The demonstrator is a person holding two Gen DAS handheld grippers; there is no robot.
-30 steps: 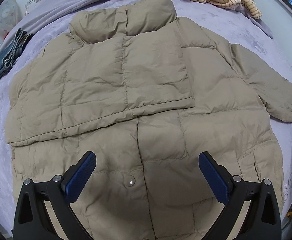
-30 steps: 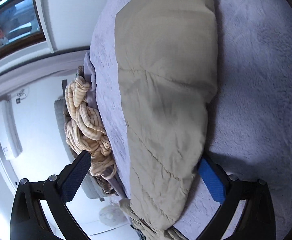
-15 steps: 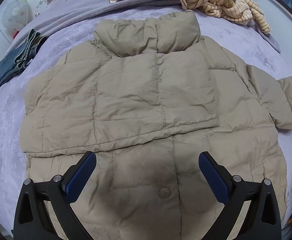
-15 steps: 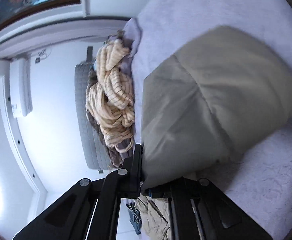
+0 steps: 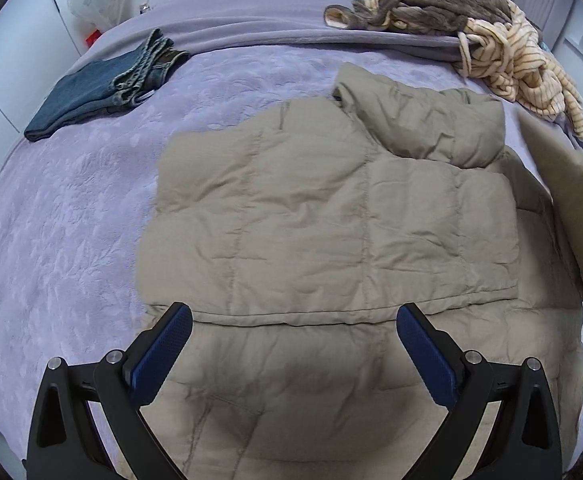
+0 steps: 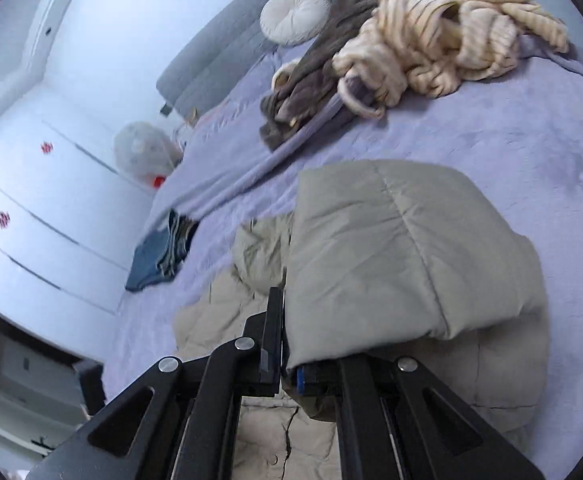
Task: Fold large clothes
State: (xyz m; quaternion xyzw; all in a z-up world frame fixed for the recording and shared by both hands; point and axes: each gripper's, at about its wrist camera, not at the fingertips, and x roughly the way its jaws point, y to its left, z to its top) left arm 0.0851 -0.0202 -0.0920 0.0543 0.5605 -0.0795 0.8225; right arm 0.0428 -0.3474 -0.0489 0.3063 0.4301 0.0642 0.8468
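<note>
Lavender bedding [image 5: 71,240] covers a wide bed, and on it a beige puffer jacket [image 5: 331,216] is laid out flat, front up, with its collar toward the grey headboard [image 6: 211,52]. One sleeve has been folded across the chest of the jacket, its lower edge lying straight across the body. The other sleeve [image 6: 391,256] is lifted off the bedding at the jacket's far side from the jeans and is seen doubled over above the jacket's body.

The right gripper [image 6: 287,356] is closed on that lifted sleeve near its cuff end, its jaws pressed together with the beige fabric pinched between them. From the left wrist view only a dark corner of this gripper is seen, at the raised sleeve beside the jacket's shoulder.

The left gripper [image 5: 293,350] is held above the lower part of the jacket, its blue-padded jaws standing wide apart with nothing between them; whether the fabric is touched cannot be told.

Folded blue jeans [image 5: 103,88] lie well apart from the jacket, toward the white wardrobe side. A striped cream garment [image 5: 519,68] and a brown one [image 5: 423,12] are heaped just beyond the jacket's collar. A round white cushion [image 6: 295,16] rests against the headboard beyond that heap.
</note>
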